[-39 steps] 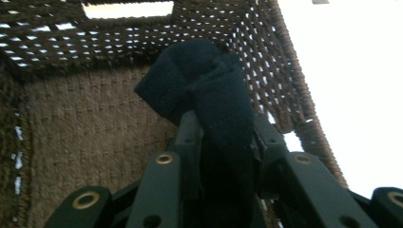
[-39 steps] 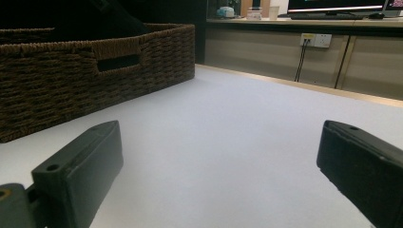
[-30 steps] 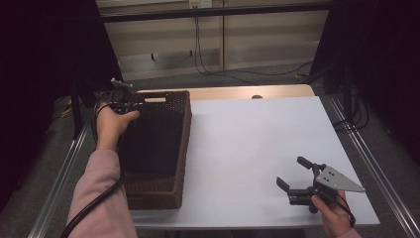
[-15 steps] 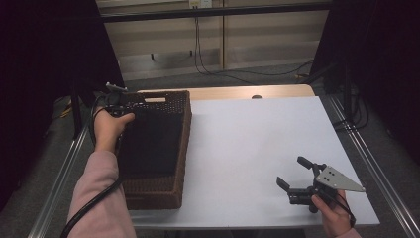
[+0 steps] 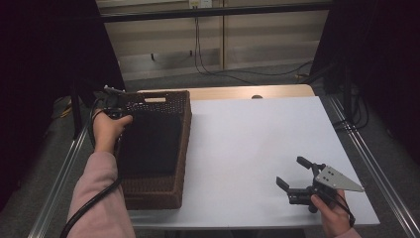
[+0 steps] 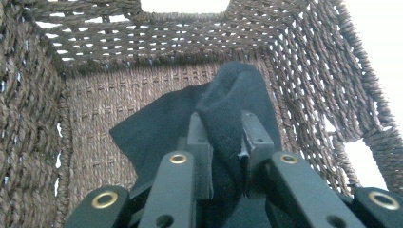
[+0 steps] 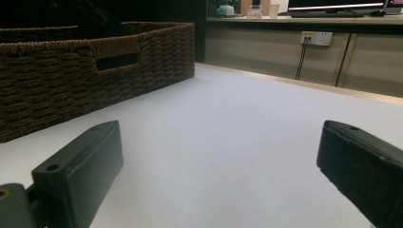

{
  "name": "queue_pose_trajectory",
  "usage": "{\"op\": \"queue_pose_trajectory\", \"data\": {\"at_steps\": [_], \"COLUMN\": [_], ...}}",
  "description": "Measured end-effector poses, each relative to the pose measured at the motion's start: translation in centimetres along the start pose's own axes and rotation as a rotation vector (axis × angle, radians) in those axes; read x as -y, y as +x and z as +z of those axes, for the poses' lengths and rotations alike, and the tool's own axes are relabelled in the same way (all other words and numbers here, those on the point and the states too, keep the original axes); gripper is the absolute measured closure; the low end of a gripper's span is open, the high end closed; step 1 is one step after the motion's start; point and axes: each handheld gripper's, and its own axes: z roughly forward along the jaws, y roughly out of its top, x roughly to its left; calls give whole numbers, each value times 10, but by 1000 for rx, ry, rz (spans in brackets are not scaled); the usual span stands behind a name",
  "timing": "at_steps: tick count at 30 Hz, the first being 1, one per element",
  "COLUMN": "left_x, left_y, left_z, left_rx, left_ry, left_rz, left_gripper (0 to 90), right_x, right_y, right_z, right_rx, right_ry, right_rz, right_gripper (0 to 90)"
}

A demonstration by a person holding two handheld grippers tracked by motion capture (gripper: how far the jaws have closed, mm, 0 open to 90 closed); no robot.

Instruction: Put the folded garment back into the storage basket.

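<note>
The white table (image 5: 257,148) carries a brown woven basket (image 5: 181,144) at its left. Inside lies a dark cloth (image 6: 157,128), probably soft and light; the left gripper (image 6: 223,137) pinches its raised fold. The right gripper (image 5: 293,182) rests open, holding nothing.

Looks like a lab or test room set up for recording. White table (image 5: 257,148) with a wooden far edge, framed by metal rails (image 5: 369,168) along both sides. Black curtains (image 5: 376,54) hung left and right, closing off the work area. Bare beige wall panels behind, with a socket (image 5: 197,3) and cables (image 5: 200,44) trailing to the grey floor. Farther off, seen from the right gripper view, a counter (image 7: 304,20) carrying a monitor (image 7: 337,4), a keyboard and a cup (image 7: 273,9), above another wall socket (image 7: 316,38).
</note>
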Motion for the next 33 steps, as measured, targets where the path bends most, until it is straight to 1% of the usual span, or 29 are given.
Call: {"op": "queue_pose_trajectory", "data": {"at_steps": [2,3,4,5,7,8,9,10,11,13,14,15,16,17,18,19,20,21,22,23,24,25,26,27,28,30,31,32,33], "left_x": [0,0,0,0,1,1,1,2,2,2,3,2,3,2,3,3,4,4,4,6,6,8,9,10,10,12,13,15,17], "left_y": [1,2,4,2,7,10,15,16,22,31,32,37,39,39,43,41,41,41,44,39,40,37,35,34,30,26,24,22,19], "left_z": [0,1,1,4,5,7,5,8,7,5,6,3,2,2,-1,0,-2,-2,-6,-4,-7,-7,-8,-10,-11,-14,-15,-16,-17], "left_rx": [3,5,10,0,0,-14,-29,-27,-45,-68,-68,-71,-77,-76,-68,-64,-63,-54,-49,-31,-31,-17,-10,-7,-13,11,13,19,22], "left_ry": [12,-8,5,-37,-39,-48,-18,-60,-30,-32,-74,-43,-63,-92,-54,-100,-104,-103,-60,-110,-78,-108,-115,-115,-122,-138,-146,-143,-141], "left_rz": [0,-5,2,-47,-45,-32,4,-42,-3,-7,-48,-23,-33,-62,-28,-73,-65,-69,-20,-82,-50,-81,-88,-83,-90,-91,-100,-99,-109], "left_gripper": [775,773,771,769,752,738,720,707,699,692,693,688,689,690,686,679,674,667,656,654,646,635,625,612,603,567,547,538,522], "right_x": [0,0,0,0,0,0,0,0,0,1,1,2,2,2,2,2,2,2,2,2,2,2,2,2,2,1,1,1,1], "right_y": [0,0,1,1,1,1,1,1,0,0,0,0,0,0,0,0,0,0,0,1,1,1,2,2,2,2,2,3,2], "right_z": [0,0,0,0,0,0,0,1,1,2,2,2,2,2,2,3,3,4,4,5,5,6,6,6,6,4,3,2,1], "right_rx": [2,1,2,-1,-3,-4,-7,-9,-7,-7,-6,-6,-5,-4,1,0,-3,2,-2,-2,-3,-5,-5,-5,-6,-2,-4,-6,1], "right_ry": [-1,0,-1,-3,1,2,2,1,7,3,7,8,6,9,11,9,13,16,14,14,15,15,15,17,15,14,11,10,11], "right_rz": [2,-1,2,2,-1,2,5,9,6,4,11,11,12,17,11,14,10,11,9,2,6,5,4,5,1,-4,-2,10,3], "right_gripper": [12,12,12,12,12,12,12,12,12,12,12,12,12,12,12,12,12,12,12,12,12,12,12,12,12,12,12,12,12]}}
